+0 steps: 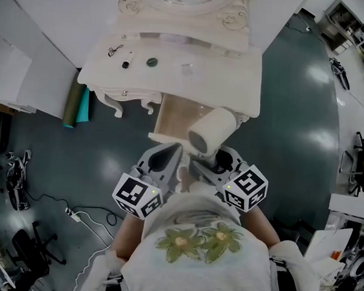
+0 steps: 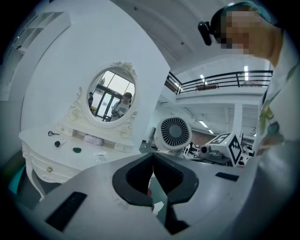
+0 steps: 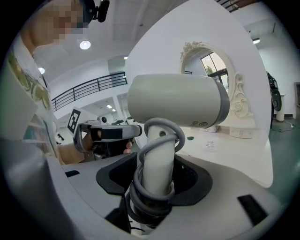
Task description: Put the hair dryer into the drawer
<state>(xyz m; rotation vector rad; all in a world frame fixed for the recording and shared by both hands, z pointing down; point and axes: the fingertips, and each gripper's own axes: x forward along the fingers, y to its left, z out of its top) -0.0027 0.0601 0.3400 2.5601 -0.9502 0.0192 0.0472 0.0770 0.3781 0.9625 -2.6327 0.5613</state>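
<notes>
Frame centre: right tongs (image 3: 154,185) pinch the cream plastic hair dryer (image 3: 173,101) by its cord-wrapped handle. The dryer is rigid and probably light but top-heavy. Left tongs (image 2: 152,164) are pressed together, empty.

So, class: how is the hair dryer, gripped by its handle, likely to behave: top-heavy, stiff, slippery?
Probably top-heavy: the hair dryer carries its bulk above the right gripper, which clamps only the handle, so it may tilt. The body looks like rigid plastic, unlikely to flex. The cord coiled round the handle probably adds grip.
</notes>
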